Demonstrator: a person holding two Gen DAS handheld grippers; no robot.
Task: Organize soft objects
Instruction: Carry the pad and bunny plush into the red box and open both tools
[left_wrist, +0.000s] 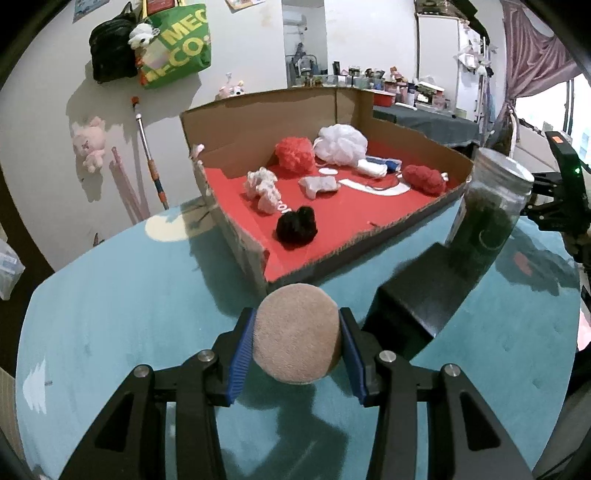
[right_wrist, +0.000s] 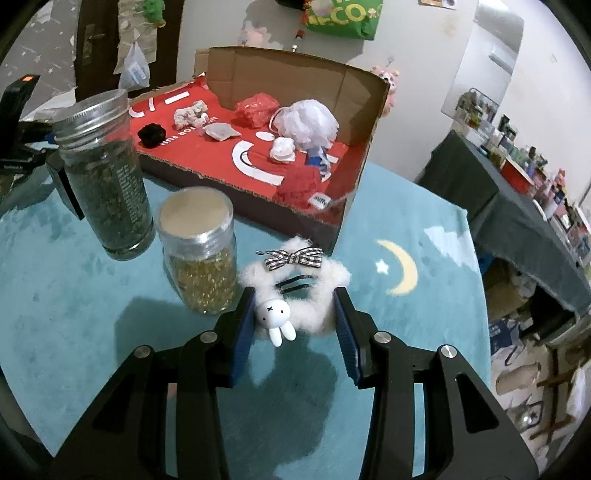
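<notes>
My left gripper (left_wrist: 297, 345) is shut on a round tan plush puff (left_wrist: 297, 332), held just above the teal cloth in front of the cardboard box (left_wrist: 258, 266). The box has a red floor and holds several soft things: a white mesh pouf (left_wrist: 341, 142), a red pouf (left_wrist: 295, 153), a black scrunchie (left_wrist: 297, 225). My right gripper (right_wrist: 295, 325) has its jaws around a white fluffy hair clip (right_wrist: 314, 291) with a checked bow and a small rabbit charm; the pads touch its sides. The box also shows in the right wrist view (right_wrist: 258, 210).
A tall jar of green herbs (right_wrist: 105, 173) and a shorter jar of yellow grains (right_wrist: 201, 251) stand on the teal cloth (right_wrist: 74, 314) left of the clip. The tall jar (left_wrist: 491, 206) and a black block (left_wrist: 417, 295) sit right of the box. Cluttered shelves lie at the far right.
</notes>
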